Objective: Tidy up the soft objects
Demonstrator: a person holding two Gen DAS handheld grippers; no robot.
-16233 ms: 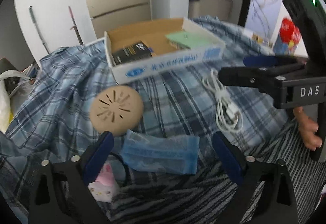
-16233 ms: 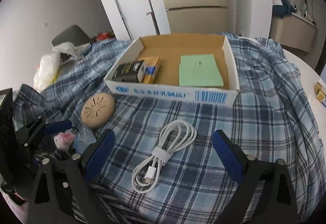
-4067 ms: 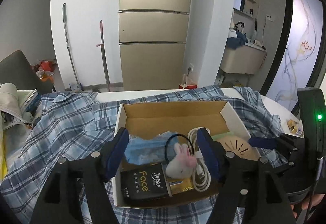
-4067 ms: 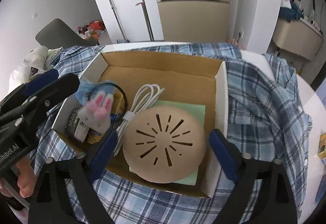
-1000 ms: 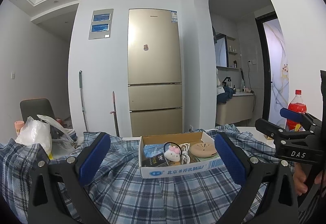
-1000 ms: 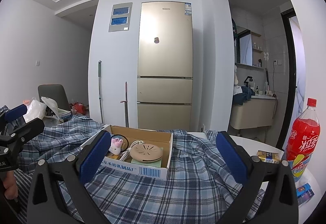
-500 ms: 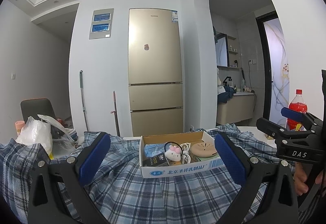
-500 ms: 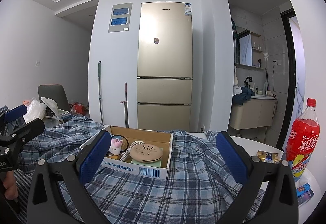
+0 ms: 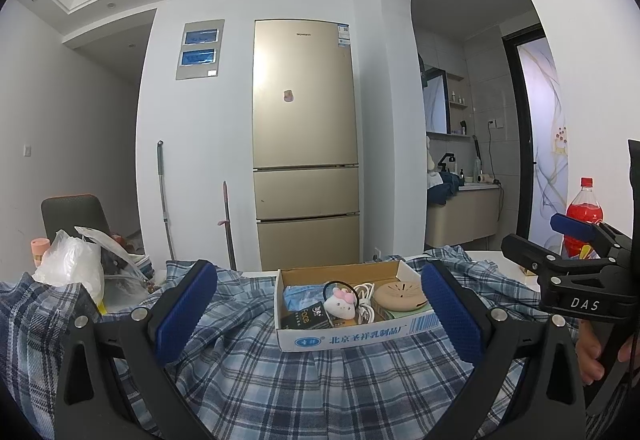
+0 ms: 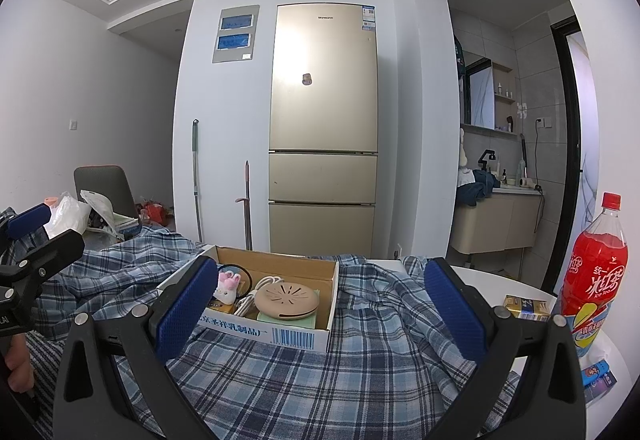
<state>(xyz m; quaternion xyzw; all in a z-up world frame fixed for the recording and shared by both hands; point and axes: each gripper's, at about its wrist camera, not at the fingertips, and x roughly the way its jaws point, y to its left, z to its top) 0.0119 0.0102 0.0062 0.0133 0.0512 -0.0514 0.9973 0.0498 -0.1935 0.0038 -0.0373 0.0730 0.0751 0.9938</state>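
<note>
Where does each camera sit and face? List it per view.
Left wrist: on the left tool, held low and back, facing the open cardboard box and gold fridge; its open blue-padded fingers and the right tool show.
Right wrist: on the right tool, further right, facing the same way; its open fingers and the red soda bottle show.
Shared: box, fridge, blue plaid cloth.

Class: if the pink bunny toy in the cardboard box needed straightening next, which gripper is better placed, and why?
Left, probably. The bunny toy sits almost centred between the open left gripper; from the right gripper it lies far left.
</note>
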